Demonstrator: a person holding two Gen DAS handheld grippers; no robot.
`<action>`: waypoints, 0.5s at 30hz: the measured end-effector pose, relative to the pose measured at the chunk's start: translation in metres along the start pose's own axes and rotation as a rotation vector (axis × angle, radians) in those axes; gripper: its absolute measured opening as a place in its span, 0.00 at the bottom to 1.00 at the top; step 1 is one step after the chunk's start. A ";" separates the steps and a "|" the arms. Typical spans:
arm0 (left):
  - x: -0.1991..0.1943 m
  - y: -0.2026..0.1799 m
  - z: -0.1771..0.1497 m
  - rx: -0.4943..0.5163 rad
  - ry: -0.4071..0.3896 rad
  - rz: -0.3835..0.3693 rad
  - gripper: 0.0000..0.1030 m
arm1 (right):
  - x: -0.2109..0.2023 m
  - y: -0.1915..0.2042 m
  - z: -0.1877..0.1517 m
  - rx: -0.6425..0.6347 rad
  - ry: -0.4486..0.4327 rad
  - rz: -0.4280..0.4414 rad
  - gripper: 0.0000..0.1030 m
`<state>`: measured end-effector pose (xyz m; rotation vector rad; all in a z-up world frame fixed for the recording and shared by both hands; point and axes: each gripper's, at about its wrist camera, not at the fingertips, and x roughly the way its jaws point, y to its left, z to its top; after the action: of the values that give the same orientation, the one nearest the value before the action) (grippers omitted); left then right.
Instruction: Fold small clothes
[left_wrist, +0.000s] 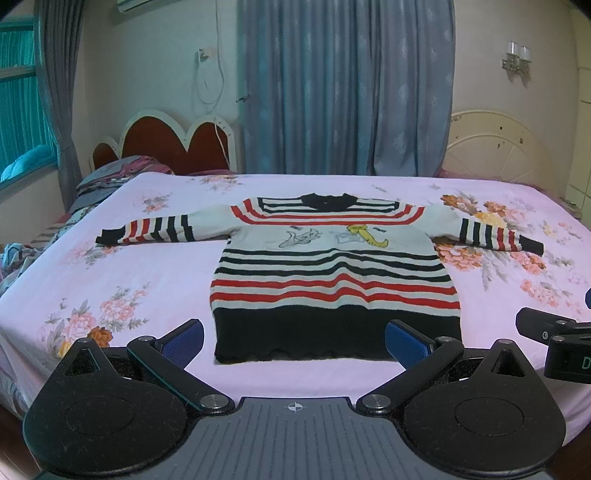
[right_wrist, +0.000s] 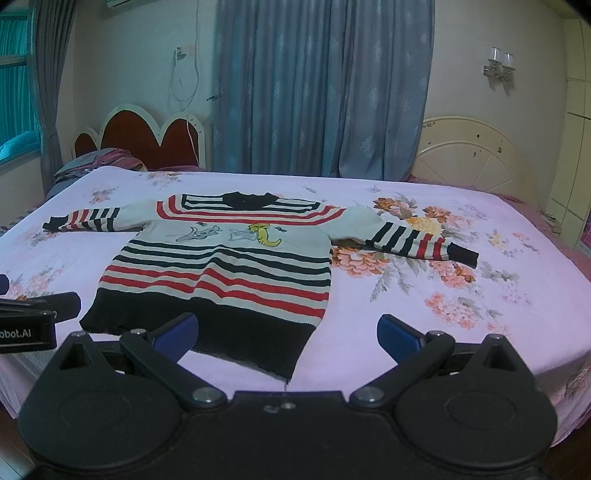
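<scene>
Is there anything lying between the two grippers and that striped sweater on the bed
Nothing visible. The left gripper and right gripper are both open just short of the sweater hem, with only bare bedsheet between.

Left gripper (left_wrist: 294, 341): black linkage arms w/ silver pivot screws, blue ribbed finger pads (left_wrist: 183, 341), grey ridged base plate w/ crosshair mark. Right gripper (right_wrist: 288, 332): same black arms, blue pads (right_wrist: 176, 332), black base. White lettering "obot.AI" on the left unit's side.
</scene>
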<state>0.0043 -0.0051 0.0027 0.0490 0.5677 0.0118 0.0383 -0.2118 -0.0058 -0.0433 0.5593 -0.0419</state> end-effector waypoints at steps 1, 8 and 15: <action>0.000 0.000 0.000 0.000 0.000 0.001 1.00 | 0.000 0.000 0.000 -0.001 0.000 -0.001 0.99; 0.000 0.000 0.000 -0.001 0.000 0.000 1.00 | 0.000 0.000 0.000 0.000 0.000 -0.001 0.99; 0.000 -0.001 0.001 0.000 -0.001 0.001 1.00 | 0.000 0.000 0.001 -0.001 0.001 0.000 0.99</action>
<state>0.0045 -0.0060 0.0032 0.0491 0.5666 0.0131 0.0384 -0.2118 -0.0052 -0.0438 0.5599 -0.0418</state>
